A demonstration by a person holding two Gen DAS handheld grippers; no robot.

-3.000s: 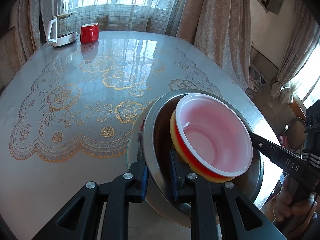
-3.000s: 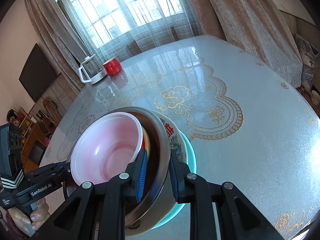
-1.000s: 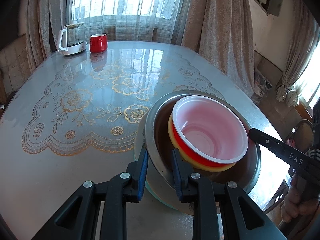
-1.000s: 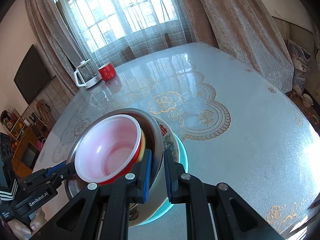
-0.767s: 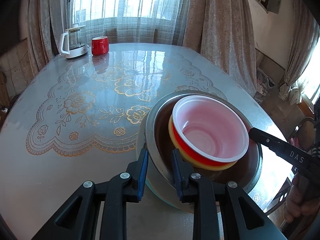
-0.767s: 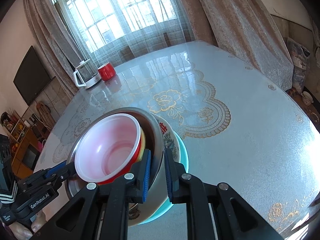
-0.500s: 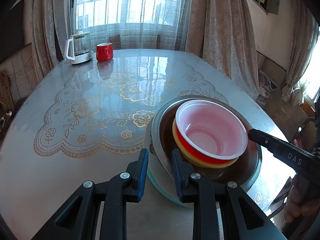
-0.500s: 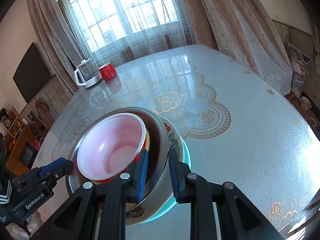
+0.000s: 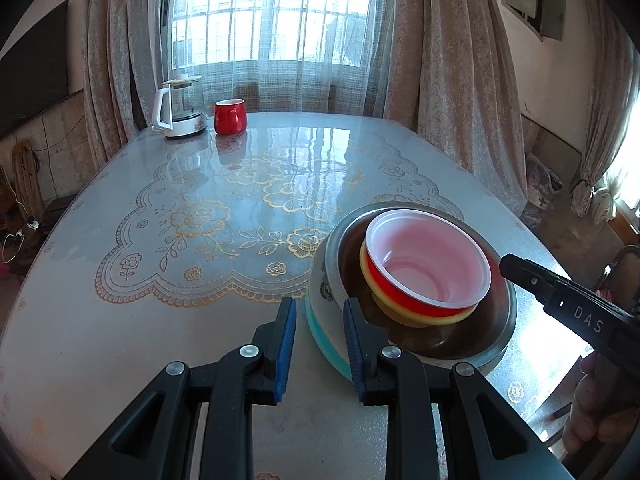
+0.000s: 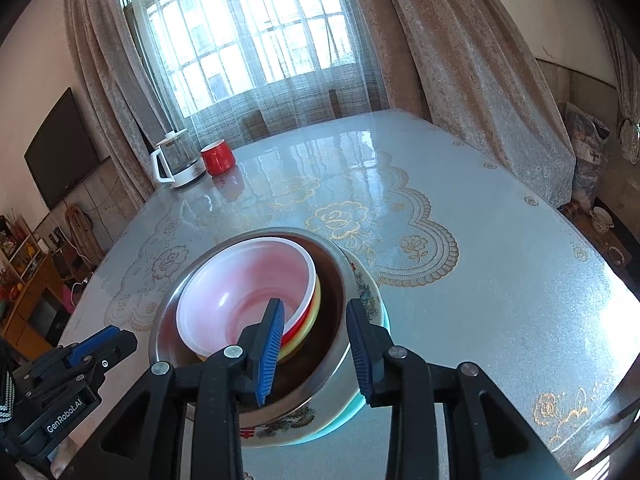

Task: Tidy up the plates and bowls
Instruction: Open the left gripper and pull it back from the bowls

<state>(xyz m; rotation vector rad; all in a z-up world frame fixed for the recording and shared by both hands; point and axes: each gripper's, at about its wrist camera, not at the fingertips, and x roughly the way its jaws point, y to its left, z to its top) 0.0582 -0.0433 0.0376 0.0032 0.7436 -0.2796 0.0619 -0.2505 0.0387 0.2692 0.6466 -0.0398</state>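
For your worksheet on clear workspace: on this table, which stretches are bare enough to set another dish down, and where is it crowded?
Bare: the broad floral middle of the table, between the kettle with red mug at the far edge and the nested bowl stack at the near edge; also the stretch right of the stack in the right wrist view. Crowded: around the stack, flanked by the left gripper and right gripper.

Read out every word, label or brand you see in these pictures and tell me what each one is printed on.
"DAS": on the black body of the right gripper.
"GenRobot.AI": on the black body of the left gripper.
Red characters on the rim of the floral bowl: too small to read.
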